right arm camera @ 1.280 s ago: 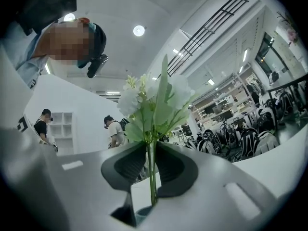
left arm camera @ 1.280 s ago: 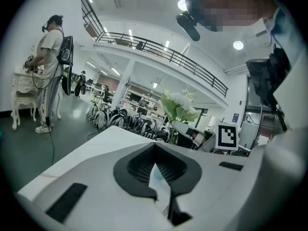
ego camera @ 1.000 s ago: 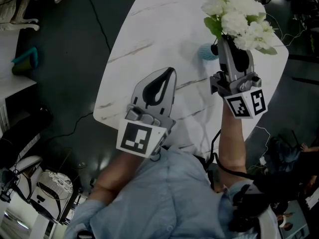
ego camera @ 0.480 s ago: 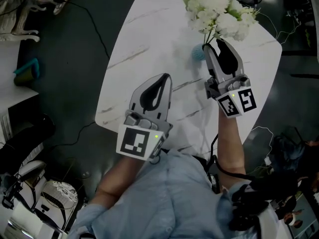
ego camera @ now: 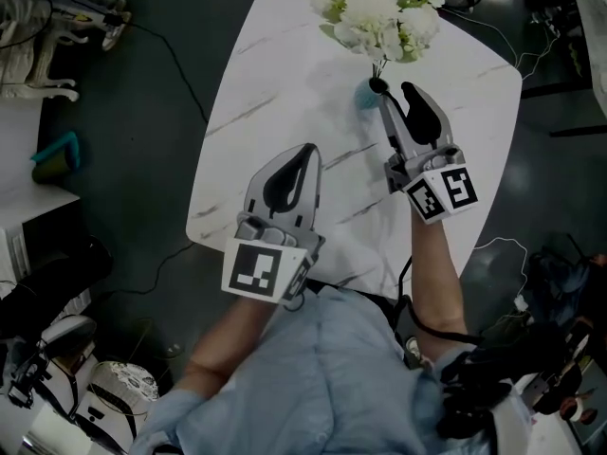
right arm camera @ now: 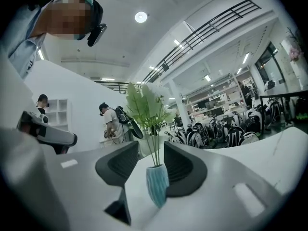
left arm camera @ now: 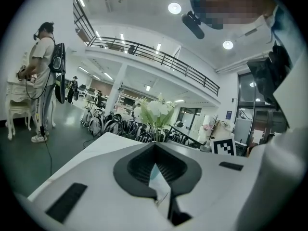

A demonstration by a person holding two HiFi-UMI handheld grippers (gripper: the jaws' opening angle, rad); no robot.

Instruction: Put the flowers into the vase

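The jaws of the right gripper have just been opening and are standing wide, touching nothing, with the flowers sitting in the vase just ahead of their tips, so it should be backing straight out, brushing no stems, while the left gripper is hovering closed and empty.

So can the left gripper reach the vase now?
Probably not cleanly: the vase sits between the right gripper's jaws, which have just been opening, so the left gripper would be crowded out.
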